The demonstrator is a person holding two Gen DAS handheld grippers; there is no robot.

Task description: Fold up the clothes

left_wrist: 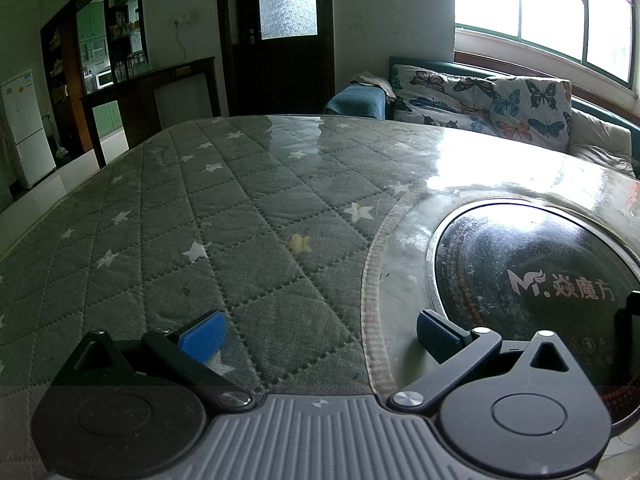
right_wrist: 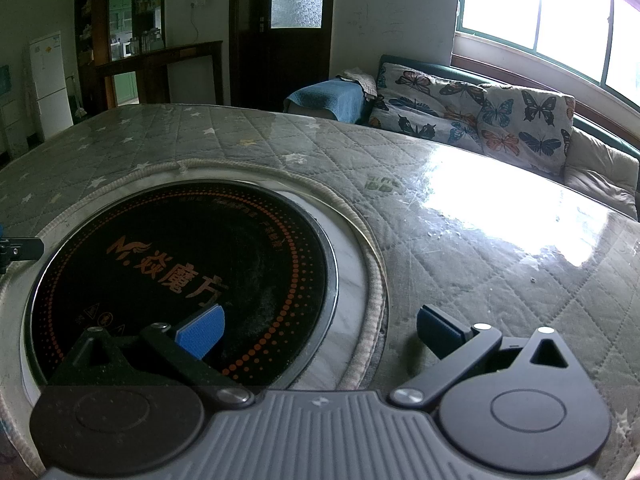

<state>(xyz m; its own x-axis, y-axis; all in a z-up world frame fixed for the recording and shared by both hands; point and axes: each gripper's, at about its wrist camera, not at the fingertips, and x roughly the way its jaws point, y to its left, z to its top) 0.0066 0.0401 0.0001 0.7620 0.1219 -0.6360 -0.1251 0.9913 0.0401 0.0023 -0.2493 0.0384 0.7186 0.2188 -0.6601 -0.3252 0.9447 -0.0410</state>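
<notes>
The left gripper (left_wrist: 320, 330) hovers low over the desk (left_wrist: 168, 240), its blue fingers (left_wrist: 204, 334) spread wide and holding nothing. The right gripper (right_wrist: 320, 330) is likewise wide and empty, one finger (right_wrist: 202, 334) above the black hob (right_wrist: 180, 280) set in the quilted cover (right_wrist: 460, 240). No clothes show in either view. Beyond the desk stands a sofa (right_wrist: 500, 120) with butterfly cushions, under a bright window (left_wrist: 540, 8). A fridge (left_wrist: 24, 128) stands far left.
</notes>
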